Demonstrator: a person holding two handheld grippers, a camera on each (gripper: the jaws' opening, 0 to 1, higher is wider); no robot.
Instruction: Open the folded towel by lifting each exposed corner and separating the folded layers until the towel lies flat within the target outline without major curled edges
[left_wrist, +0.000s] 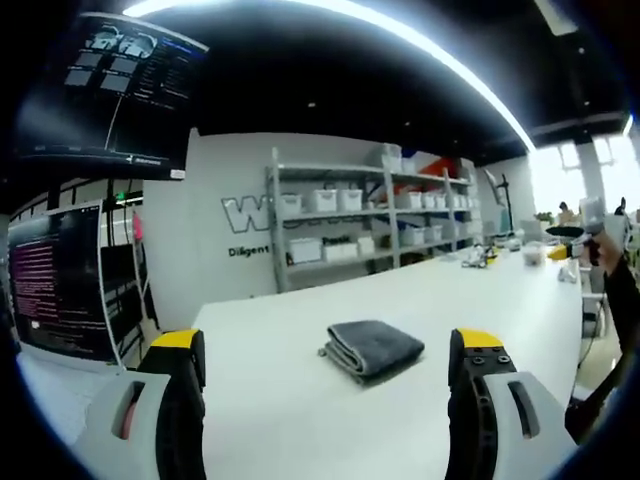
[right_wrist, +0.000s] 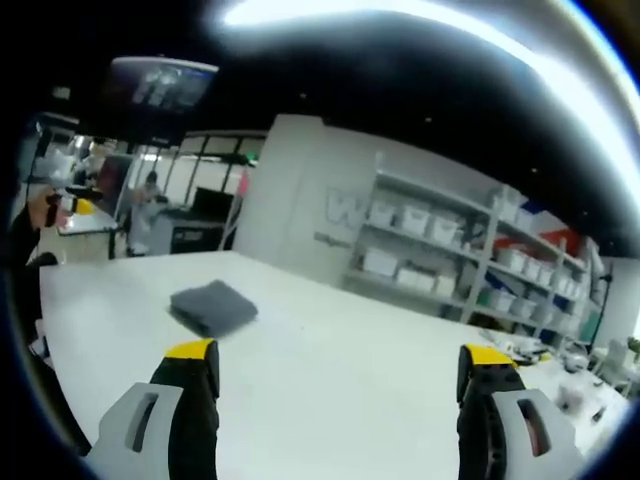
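Observation:
A grey folded towel lies on the white table, its layered fold edge facing the lower left. My left gripper is open, its yellow-tipped jaws standing wide on either side of the towel and nearer the camera than it. In the right gripper view the same towel sits to the upper left of my right gripper, which is open with nothing between its jaws and well apart from the towel. The right gripper also shows at the far right of the left gripper view, held in a hand.
Metal shelves with white bins stand against the far wall behind the table. A dark screen stands at the left and a monitor hangs above. Small items sit at the table's far end. People are at desks behind.

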